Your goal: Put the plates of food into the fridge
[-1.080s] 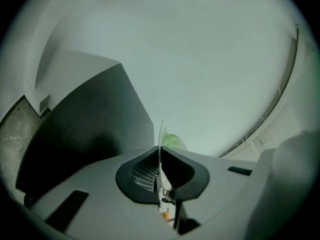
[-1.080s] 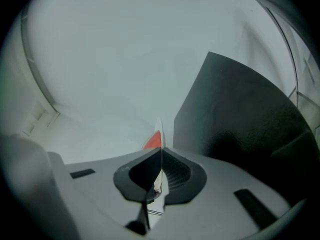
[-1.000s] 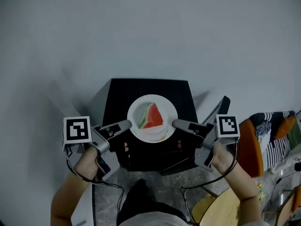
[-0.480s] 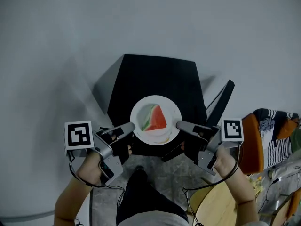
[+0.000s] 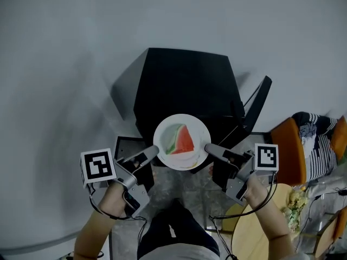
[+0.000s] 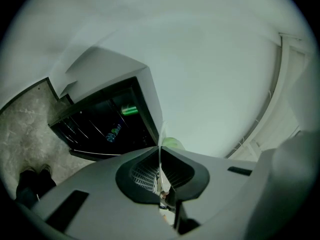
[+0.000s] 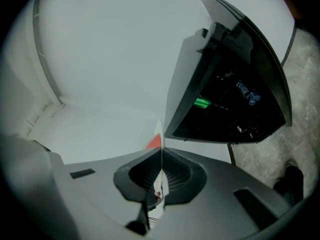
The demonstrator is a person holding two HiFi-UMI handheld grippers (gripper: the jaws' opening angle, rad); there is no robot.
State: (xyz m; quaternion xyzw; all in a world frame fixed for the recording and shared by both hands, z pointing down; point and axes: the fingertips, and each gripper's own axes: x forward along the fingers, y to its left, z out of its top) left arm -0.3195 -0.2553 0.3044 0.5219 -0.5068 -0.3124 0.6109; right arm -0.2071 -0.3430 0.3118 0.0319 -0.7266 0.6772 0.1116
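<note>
A white plate with a red and green watermelon slice hangs level in front of the black fridge. My left gripper is shut on the plate's left rim and my right gripper is shut on its right rim. In the left gripper view the rim shows edge-on between the closed jaws, with the fridge's dark inside beyond. In the right gripper view the rim is pinched the same way, with the slice just past it.
The fridge door stands open at the right. A green can and a bottle lie on the shelves inside. An orange chair with striped cloth and a round wooden table are at the right. The person's legs are below.
The fridge now lies higher in the head view, and the plate hangs before its front edge rather than over its top. Both grippers keep their hold on the rim.
</note>
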